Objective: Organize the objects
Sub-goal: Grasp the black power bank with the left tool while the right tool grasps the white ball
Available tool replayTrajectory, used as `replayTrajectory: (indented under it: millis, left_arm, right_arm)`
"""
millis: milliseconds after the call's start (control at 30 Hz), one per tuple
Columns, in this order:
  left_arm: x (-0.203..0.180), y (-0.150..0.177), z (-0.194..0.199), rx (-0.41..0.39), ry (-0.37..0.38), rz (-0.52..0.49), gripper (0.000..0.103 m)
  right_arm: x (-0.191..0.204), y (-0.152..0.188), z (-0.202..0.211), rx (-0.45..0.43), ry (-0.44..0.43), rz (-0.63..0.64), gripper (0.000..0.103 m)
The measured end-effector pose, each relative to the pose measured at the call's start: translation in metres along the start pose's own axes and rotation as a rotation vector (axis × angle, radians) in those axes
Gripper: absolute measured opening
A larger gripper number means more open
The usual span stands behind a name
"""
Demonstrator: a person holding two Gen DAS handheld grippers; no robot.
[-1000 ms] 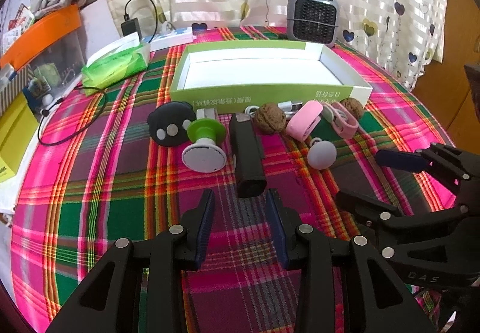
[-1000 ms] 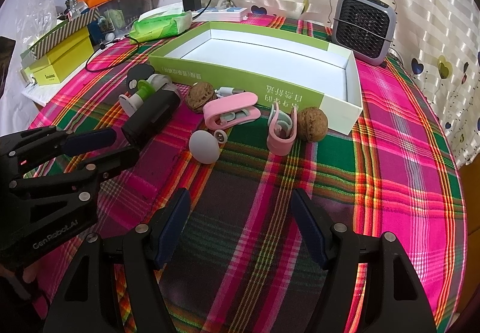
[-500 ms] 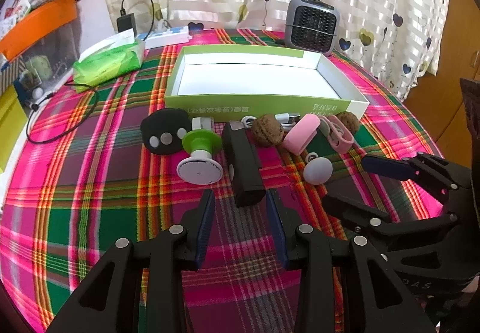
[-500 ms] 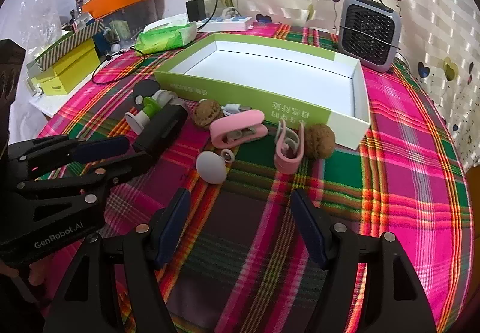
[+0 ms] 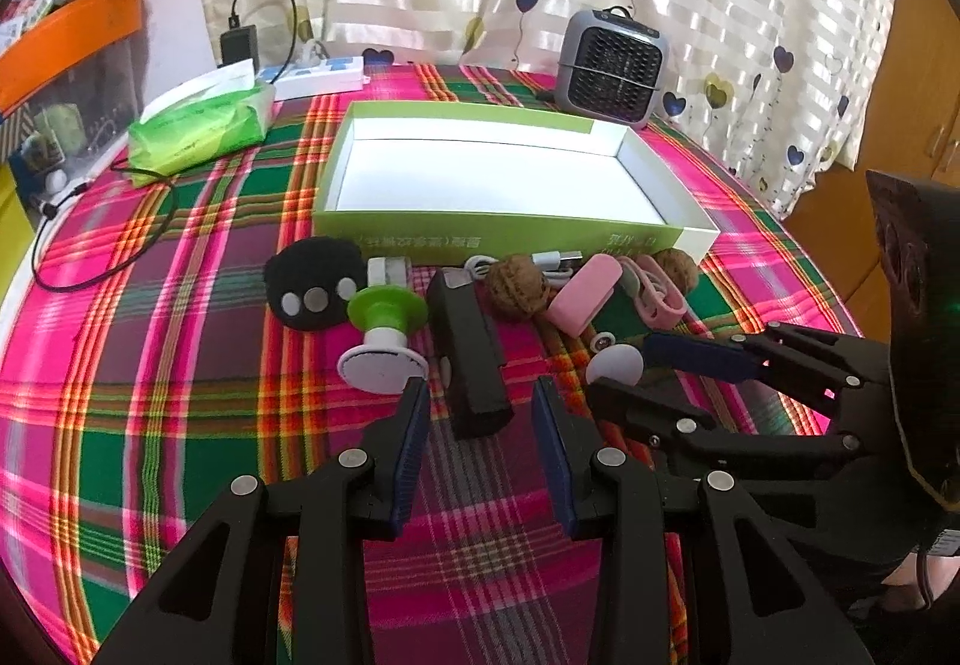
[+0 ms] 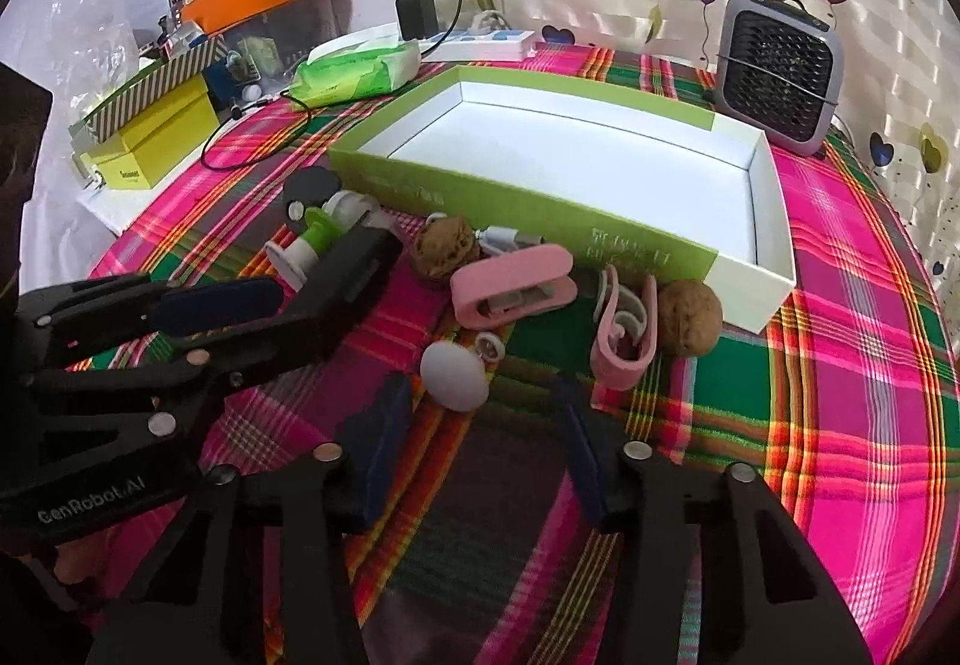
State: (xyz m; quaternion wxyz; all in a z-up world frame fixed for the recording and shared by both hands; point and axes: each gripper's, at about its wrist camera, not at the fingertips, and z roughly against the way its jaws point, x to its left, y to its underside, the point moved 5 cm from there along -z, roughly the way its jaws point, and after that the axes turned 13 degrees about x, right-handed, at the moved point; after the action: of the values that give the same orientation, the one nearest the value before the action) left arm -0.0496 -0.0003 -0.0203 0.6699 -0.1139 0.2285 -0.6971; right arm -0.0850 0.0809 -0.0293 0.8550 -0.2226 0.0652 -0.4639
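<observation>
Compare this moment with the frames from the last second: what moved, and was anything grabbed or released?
Both grippers have moved forward toward the row of objects. The left gripper now has its open fingers nearing the end of the black block; the right gripper has closed in on the white ball, also open. Nothing was grabbed or released. The walnuts, pink clips and green box lie where they were.
</observation>
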Motion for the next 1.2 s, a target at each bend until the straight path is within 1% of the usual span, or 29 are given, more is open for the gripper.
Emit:
replayTrajectory:
  millis: [67, 133, 167, 300, 600, 700, 1000, 1200]
  left_arm:
    - [-0.001, -0.002, -0.002, 0.004, 0.003, -0.002, 0.033]
    - [-0.003, -0.004, -0.004, 0.009, 0.006, -0.004, 0.033]
    - [-0.003, -0.005, -0.006, 0.013, 0.008, -0.004, 0.033]
    - [-0.004, -0.008, -0.011, 0.025, 0.005, 0.001, 0.033]
    - [-0.006, -0.015, -0.021, 0.043, -0.039, 0.007, 0.033]
    - [-0.006, -0.014, -0.025, 0.047, -0.062, -0.001, 0.023]
    - [-0.006, -0.009, -0.021, 0.030, -0.074, -0.006, 0.022]
    - [-0.008, -0.005, -0.011, 0.008, -0.073, -0.005, 0.021]
  right_arm:
    - [-0.001, -0.001, 0.000, -0.001, -0.005, 0.001, 0.038]
    - [-0.001, -0.001, 0.000, -0.001, -0.006, 0.003, 0.025]
    - [-0.001, -0.001, 0.000, -0.001, -0.007, 0.002, 0.023]
    - [-0.001, -0.001, 0.000, -0.002, -0.013, 0.003, 0.023]
    - [-0.002, 0.002, 0.002, -0.005, -0.025, 0.012, 0.023]
    - [-0.003, 0.004, 0.004, -0.010, -0.026, 0.013, 0.023]
    - [-0.006, 0.007, 0.010, -0.023, -0.021, 0.002, 0.023]
    - [-0.005, 0.008, 0.016, -0.039, -0.018, 0.003, 0.023]
